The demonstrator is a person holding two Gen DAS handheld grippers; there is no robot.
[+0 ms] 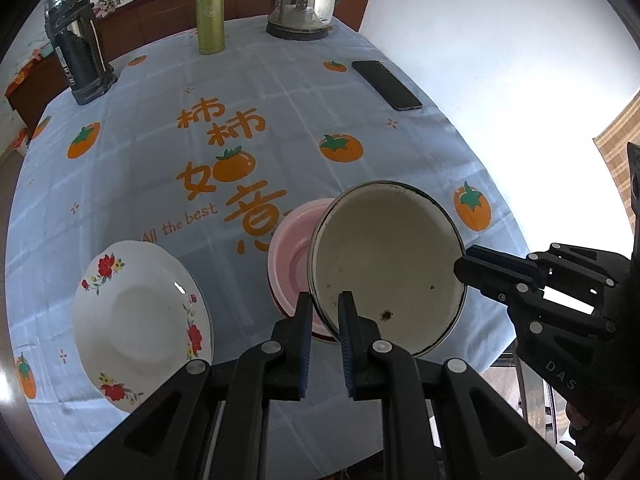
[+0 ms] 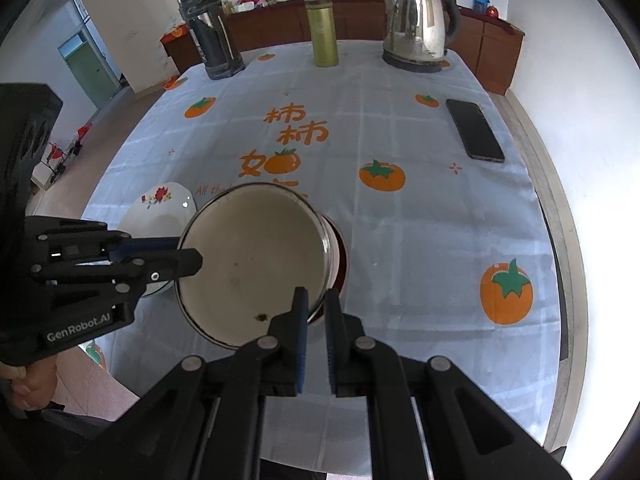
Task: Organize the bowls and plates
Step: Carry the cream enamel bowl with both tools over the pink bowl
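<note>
Near the table's [image 1: 168, 92] front edge, we held the cream enamel bowl [image 1: 384, 256] tilted above the pink bowl [image 1: 290, 252]. Our left gripper [image 1: 325, 306] pinched its rim, and our right gripper [image 2: 316, 300] pinched the other side. Beside them, toward the left edge, lay the flowered plate [image 1: 140, 320].

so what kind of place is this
Probably a home dining room: a table under a persimmon-print tablecloth, an electric kettle and thermos flasks at its far end, and a wooden sideboard along the wall.
</note>
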